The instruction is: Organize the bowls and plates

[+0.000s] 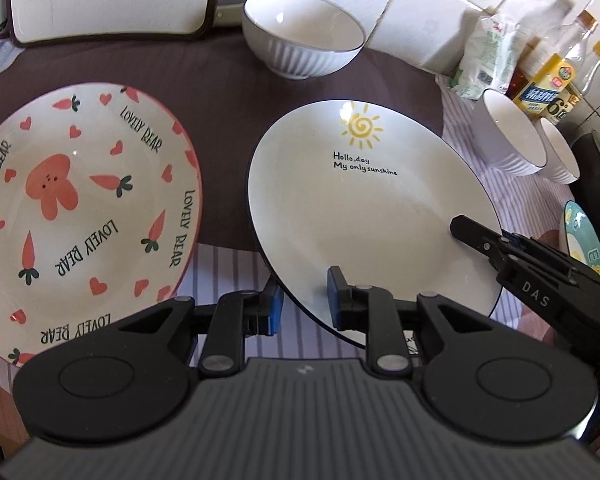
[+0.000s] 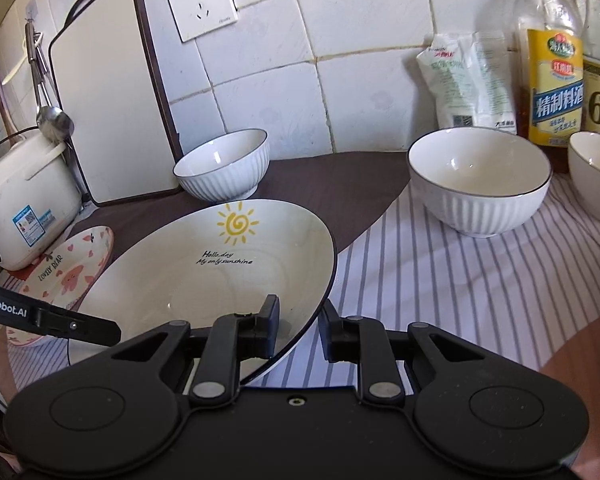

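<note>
A white sun plate (image 1: 372, 216) with a dark rim reads "Hollo.day My only sunshine"; it also shows in the right wrist view (image 2: 204, 280). My left gripper (image 1: 305, 300) straddles its near rim, jaws a plate's thickness apart. My right gripper (image 2: 300, 330) straddles its right rim the same way. The plate is held tilted above the cloth. A pink "Lovely Bear" plate (image 1: 80, 216) lies to the left. Three white ribbed bowls stand around: one at the back (image 1: 300, 32), two at the right (image 1: 512, 136) (image 1: 560, 156).
A cutting board (image 2: 108, 112) leans on the tiled wall beside a rice cooker (image 2: 24, 208). Bottles (image 2: 552, 72) and a white bag (image 2: 468, 84) stand at the back right. A small teal dish (image 1: 584, 236) lies at the right edge.
</note>
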The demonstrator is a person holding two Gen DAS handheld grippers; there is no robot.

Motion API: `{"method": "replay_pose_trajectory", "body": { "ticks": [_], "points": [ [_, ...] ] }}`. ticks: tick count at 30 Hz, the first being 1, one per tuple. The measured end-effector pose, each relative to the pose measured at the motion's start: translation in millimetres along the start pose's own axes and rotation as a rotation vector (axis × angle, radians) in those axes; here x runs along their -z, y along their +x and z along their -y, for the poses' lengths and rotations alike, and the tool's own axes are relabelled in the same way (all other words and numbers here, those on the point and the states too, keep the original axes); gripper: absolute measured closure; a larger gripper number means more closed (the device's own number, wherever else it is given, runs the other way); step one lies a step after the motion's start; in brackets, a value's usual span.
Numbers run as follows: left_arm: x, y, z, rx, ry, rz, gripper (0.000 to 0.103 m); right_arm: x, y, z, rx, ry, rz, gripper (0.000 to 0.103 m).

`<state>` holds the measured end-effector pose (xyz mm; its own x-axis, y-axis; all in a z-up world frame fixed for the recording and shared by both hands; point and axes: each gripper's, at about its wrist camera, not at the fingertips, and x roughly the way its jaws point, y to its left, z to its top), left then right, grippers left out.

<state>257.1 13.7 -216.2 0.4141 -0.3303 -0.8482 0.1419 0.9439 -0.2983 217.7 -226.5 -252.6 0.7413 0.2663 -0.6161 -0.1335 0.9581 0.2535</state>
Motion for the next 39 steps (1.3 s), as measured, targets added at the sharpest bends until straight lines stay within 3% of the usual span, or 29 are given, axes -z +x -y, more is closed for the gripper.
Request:
{"method": "replay_pose_trajectory", "body": {
  "ticks": [10,17,23,29,35,39],
  "points": [
    [-3.0,4.8,-0.1,-0.009,-0.029,-0.034,0.082,1.3,3.8,0.4,0.01,0.008,-0.012,0.078],
    [-13.0,3.5,16.1,-0.112,0.029,-0.103,0.081,2.6,2.1,-6.1,0.07,-0.009,-0.036,0.079],
    [-16.3,-14.7,24.8,-0.115,0.059,-0.136,0.081,-7.4,-23.6,-10.6,0.122,0.051,-0.043,0.079],
    [-16.4,-50.5,30.1,-0.139,0.117,-0.168,0.072,-23.2,-59.4,-34.2,0.17,-0.004,-0.074,0.078],
    [-15.8,-99.1,27.8,-0.14,0.172,-0.142,0.064,-39.3,-100.9,-60.1,0.121,-0.006,-0.08,0.068],
    [-10.7,-125.8,24.3,-0.154,0.212,-0.134,0.062,-45.9,-126.1,-87.8,0.094,-0.053,-0.078,0.054]
  ]
}}
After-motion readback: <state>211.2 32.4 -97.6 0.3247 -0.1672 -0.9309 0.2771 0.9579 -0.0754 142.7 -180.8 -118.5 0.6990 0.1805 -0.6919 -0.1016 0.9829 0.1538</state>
